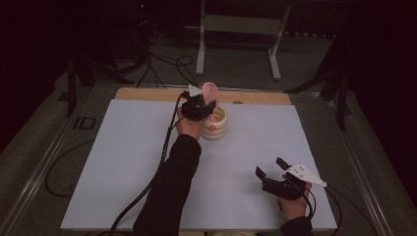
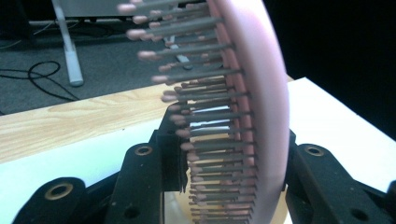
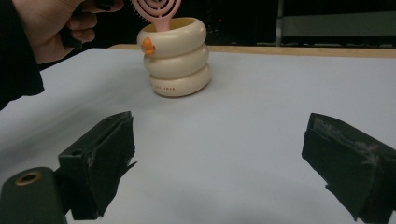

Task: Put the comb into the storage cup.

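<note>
A pink hairbrush [image 1: 211,91] stands upright with its lower end inside a cream ribbed cup [image 1: 217,124] at the back middle of the table. My left gripper [image 1: 197,106] is shut on the brush just left of the cup. In the left gripper view the brush [image 2: 261,116] fills the gap between the jaws, bristles pointing left, and my left gripper [image 2: 229,144] clamps it. My right gripper [image 1: 272,168] rests near the front right, open and holding nothing. In the right gripper view, my right gripper [image 3: 226,158] faces the cup [image 3: 175,56] and the brush head [image 3: 154,11].
A white sheet [image 1: 123,162] covers the table, with a wooden strip [image 1: 147,93] along the far edge. A metal stand [image 1: 236,29] and cables [image 1: 162,64] lie on the floor beyond. The left gripper's cable [image 1: 162,162] runs along the person's forearm.
</note>
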Demonstrator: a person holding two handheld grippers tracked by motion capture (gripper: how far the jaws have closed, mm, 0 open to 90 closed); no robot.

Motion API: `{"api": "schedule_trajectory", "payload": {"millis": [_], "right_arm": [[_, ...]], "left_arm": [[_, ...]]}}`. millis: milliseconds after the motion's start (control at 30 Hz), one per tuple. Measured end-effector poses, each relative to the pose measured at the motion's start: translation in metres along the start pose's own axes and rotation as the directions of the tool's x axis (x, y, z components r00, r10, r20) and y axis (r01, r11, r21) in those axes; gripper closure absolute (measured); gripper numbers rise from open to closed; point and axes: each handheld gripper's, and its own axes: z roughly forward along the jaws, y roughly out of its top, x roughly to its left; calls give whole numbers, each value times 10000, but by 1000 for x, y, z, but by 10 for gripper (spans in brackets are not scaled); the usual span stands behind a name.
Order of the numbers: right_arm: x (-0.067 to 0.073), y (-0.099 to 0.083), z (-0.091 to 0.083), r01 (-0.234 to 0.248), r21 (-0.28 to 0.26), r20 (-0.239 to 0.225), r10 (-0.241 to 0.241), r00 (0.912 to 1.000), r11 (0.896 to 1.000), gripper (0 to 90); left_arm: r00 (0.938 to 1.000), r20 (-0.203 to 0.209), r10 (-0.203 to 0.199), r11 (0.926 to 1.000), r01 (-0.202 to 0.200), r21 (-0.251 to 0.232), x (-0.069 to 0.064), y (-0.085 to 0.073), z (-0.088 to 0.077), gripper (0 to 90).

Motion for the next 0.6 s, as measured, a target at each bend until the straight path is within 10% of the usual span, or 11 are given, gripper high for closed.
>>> {"api": "schedule_trajectory", "payload": {"millis": [600], "right_arm": [[1,-1,1,5,58,2,-5,10000,10000,92]], "left_arm": [[9991,-311,-299,9993,306,213,17,-14,-3,517]]}}
